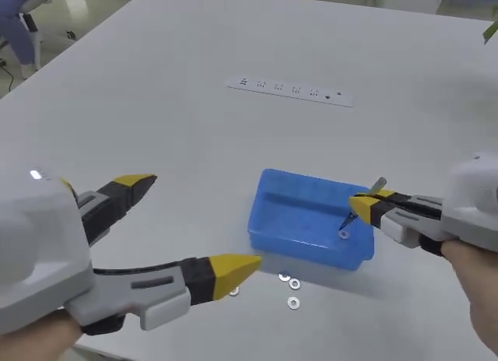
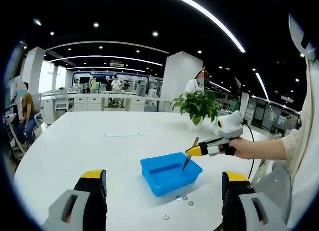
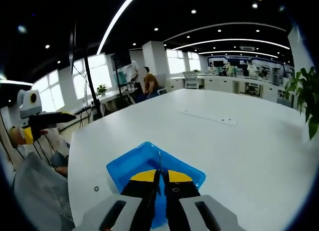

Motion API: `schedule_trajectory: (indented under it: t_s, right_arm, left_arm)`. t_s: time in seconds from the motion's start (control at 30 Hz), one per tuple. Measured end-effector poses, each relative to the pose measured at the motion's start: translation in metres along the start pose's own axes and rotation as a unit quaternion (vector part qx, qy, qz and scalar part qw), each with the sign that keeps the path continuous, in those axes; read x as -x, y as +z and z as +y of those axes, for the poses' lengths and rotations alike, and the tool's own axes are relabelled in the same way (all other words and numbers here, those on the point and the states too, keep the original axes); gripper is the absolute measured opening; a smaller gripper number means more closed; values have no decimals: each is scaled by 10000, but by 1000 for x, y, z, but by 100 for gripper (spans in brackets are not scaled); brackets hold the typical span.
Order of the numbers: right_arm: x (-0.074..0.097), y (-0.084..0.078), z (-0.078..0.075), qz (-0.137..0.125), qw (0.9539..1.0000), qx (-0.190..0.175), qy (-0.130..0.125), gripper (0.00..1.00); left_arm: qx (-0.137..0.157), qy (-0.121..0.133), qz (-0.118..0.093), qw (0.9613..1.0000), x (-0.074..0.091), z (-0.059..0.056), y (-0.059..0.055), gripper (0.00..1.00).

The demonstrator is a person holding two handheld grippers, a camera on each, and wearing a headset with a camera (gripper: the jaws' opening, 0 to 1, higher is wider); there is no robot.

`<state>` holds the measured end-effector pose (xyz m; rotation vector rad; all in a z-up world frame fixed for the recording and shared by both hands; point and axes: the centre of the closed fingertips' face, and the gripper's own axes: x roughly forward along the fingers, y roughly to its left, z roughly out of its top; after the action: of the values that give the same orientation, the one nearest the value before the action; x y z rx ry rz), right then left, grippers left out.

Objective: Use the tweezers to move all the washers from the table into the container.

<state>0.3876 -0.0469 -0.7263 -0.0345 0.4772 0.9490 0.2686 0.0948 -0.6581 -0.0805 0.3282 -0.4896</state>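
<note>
Blue container beneath right tool clamping tweezers, washer at tips; left tool agape.

I cannot tell whether the tweezers touch the washer lying in the container; their tips are too fine. In my right gripper view, my right gripper hides the container's 6 o'clock part. At 7 o'clock from the container, a second washer sits half hidden behind my left gripper, whose body the head view's bottom edge cuts off.
</note>
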Motion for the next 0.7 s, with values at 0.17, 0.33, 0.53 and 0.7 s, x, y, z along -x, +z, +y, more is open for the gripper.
schedule_trajectory:
  t_s: [0.17, 0.33, 0.53, 0.7]
  right_arm:
    - [8, 11, 28, -198, 9988, -175, 402, 2]
    - [12, 7, 62, -129, 9966, -111, 810, 2]
    - [8, -5, 87, 7, 9932, -142, 1158, 2]
    - [0, -30, 94, 311, 9904, -262, 1318, 2]
  left_arm:
    - [5, -49, 57, 10000, 0, -2, -4, 99]
    - [-33, -141, 101, 9998, -2, -6, -6, 98]
    - [-97, -193, 142, 9997, -3, -8, -7, 97]
    - [-142, -213, 164, 9995, -3, -9, -7, 97]
